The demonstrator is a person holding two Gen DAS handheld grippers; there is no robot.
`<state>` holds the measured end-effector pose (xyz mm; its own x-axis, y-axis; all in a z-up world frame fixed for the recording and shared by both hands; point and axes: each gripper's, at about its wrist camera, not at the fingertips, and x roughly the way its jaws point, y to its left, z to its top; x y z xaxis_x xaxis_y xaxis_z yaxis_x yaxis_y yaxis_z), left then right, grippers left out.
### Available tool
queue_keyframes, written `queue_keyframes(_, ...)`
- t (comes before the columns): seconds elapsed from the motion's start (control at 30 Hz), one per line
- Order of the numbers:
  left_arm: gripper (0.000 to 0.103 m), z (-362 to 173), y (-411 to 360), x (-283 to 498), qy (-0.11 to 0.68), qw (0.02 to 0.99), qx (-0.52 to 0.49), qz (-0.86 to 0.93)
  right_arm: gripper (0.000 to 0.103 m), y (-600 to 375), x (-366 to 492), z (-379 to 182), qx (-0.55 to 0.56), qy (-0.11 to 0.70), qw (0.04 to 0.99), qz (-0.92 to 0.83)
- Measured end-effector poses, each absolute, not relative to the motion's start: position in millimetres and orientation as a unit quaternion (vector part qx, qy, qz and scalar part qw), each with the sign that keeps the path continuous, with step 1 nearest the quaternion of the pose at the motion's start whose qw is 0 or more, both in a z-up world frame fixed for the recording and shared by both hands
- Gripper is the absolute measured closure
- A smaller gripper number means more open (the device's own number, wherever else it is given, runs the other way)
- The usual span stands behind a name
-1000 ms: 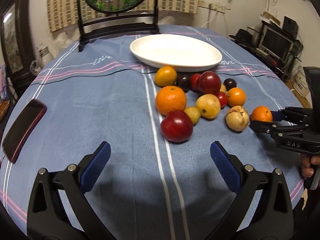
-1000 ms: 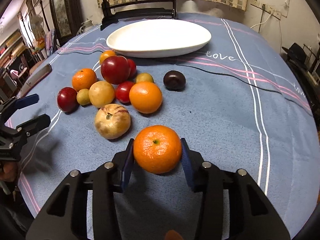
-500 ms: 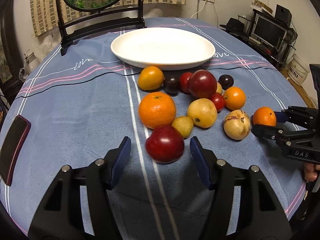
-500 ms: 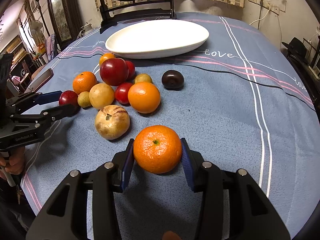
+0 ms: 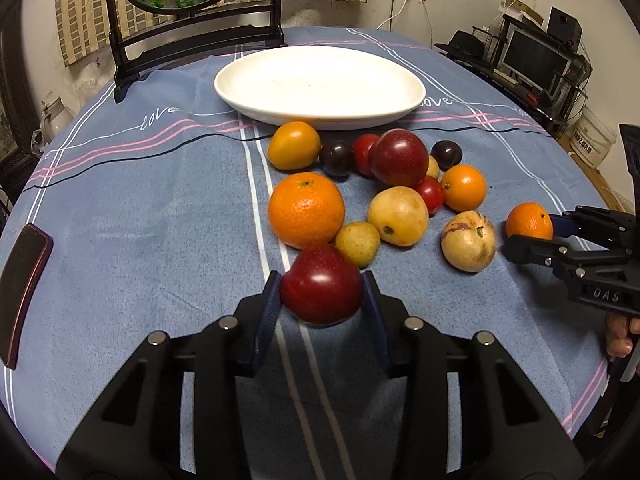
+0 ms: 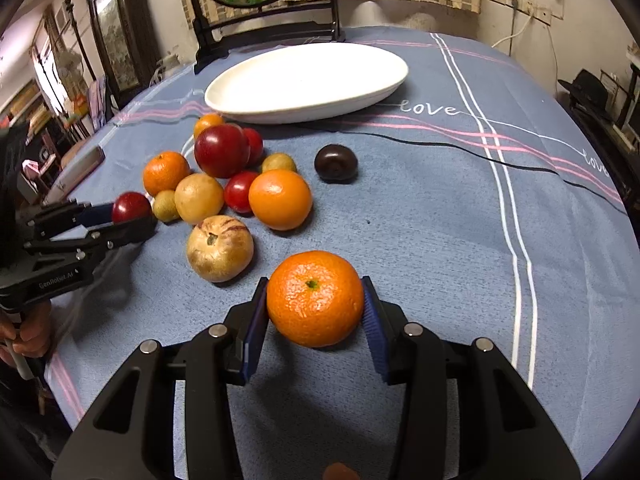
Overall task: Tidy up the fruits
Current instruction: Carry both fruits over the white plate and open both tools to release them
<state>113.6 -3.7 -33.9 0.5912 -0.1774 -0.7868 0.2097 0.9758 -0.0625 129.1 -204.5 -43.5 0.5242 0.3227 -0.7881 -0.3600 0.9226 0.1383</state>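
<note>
Left hand-held gripper point(image 5: 322, 298): jaws just closed in, now clamped on the glossy dark-red round plum point(image 5: 321, 285), resting on the blue cloth-covered table point(image 5: 140, 208). Right hand-held gripper point(image 6: 315, 304) clamped on a small orange mandarin point(image 6: 315, 298), also on the table. Risks: smooth plum may slip out on lift; small yellow-green fruit point(image 5: 357, 243) just ahead, touching, may get nudged & roll. White oval plate point(image 5: 256, 92) well beyond, w/ fruit pile between.

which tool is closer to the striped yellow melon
Right. The right tool, shut on a mandarin, sits just beside the striped melon. The left tool, just closed on a red apple, is farther off, beyond the small yellow fruit.
</note>
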Motion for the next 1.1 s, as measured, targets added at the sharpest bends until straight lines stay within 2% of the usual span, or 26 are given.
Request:
queue_keyframes(0.23, 0.062, 7.9, 9.4, 126.2, 0.400, 0.906, -0.031, -0.135, 0.059, -207.0, 145.1, -6.1, 0.015, 0.400, 0.891, 0.214)
queue_keyframes(0.4, 0.062, 35.0, -2.4, 190.8, 0.367, 0.917, -0.054, -0.145, 0.059, -190.2, 216.1, 10.8, 0.062, 0.368, 0.897, 0.236)
queue_keyframes(0.63, 0.062, 8.8, -15.1, 290.1, 0.429, 0.896, -0.056, -0.103, 0.059, -151.8, 302.9, -7.1, 0.018, 0.398, 0.897, 0.193)
queue_keyframes(0.93, 0.061, -15.5, -22.6, 323.5, 0.455, 0.886, -0.034, -0.077, 0.058, -138.4, 319.9, -26.9, -0.013, 0.418, 0.889, 0.187)
queue_keyframes(0.97, 0.060, -16.2, -22.4, 324.4, 0.456, 0.886, -0.035, -0.073, 0.057, -138.7, 319.7, -28.7, -0.014, 0.419, 0.889, 0.185)
queue_keyframes(1.03, 0.050, -14.8, -20.7, 324.0, 0.452, 0.890, -0.026, -0.057, 0.053, -139.5, 317.6, -29.0, -0.013, 0.421, 0.888, 0.182)
queue_keyframes(1.1, 0.031, -6.9, -12.5, 318.0, 0.442, 0.895, -0.031, -0.041, 0.042, -143.3, 315.6, -22.6, -0.002, 0.420, 0.889, 0.183)
